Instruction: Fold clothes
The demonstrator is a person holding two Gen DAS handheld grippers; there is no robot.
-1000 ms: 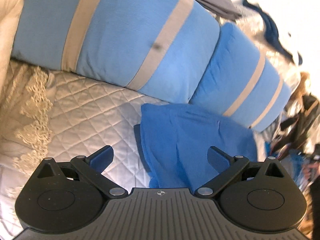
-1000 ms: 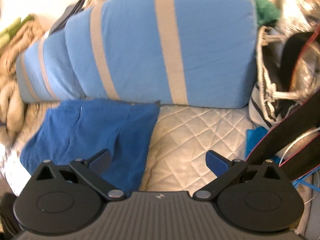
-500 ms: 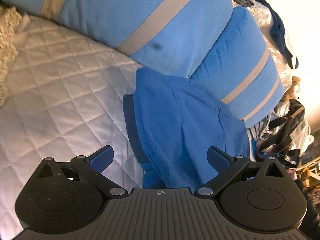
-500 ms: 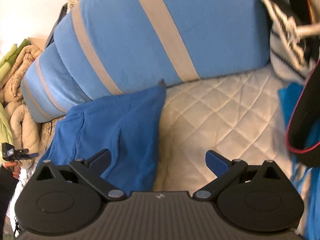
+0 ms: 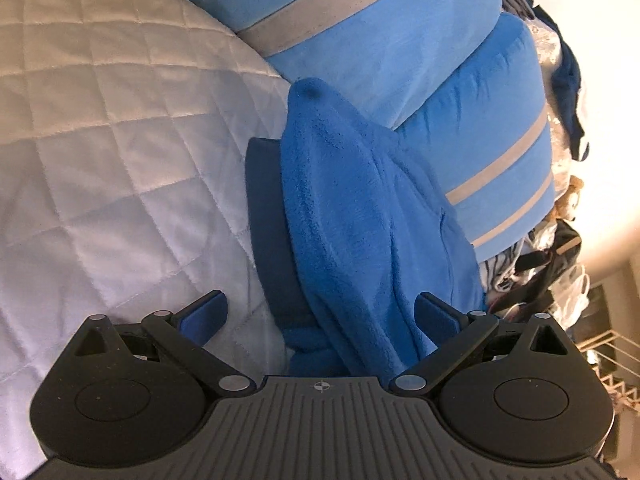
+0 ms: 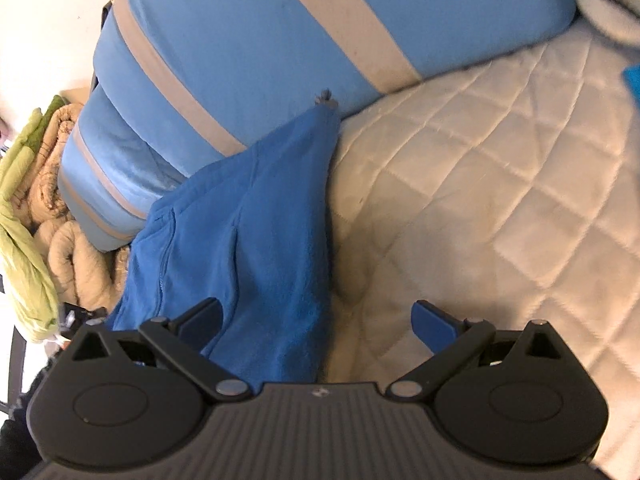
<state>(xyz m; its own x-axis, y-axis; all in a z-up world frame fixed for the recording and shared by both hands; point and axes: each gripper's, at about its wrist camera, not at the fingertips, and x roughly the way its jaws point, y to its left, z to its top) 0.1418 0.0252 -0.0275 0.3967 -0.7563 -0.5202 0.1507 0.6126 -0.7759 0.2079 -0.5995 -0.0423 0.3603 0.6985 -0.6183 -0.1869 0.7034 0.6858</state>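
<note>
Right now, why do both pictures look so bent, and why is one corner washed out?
Left wrist view: the fisheye lens curves the quilt lines, and strong light bleaches the upper right corner beyond the striped pillows. Right wrist view: same curving, the upper left corner is overexposed, and the right edge is smeared; the blue fleece garment stays fairly sharp.

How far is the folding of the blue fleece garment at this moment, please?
Done: the blue fleece garment already lies doubled over in layers on the quilted bedspread, its far end against the striped pillows. In hand: nothing; the left gripper and the right gripper are both open above the garment's near end. Left: probably gripping it for another fold.
</note>
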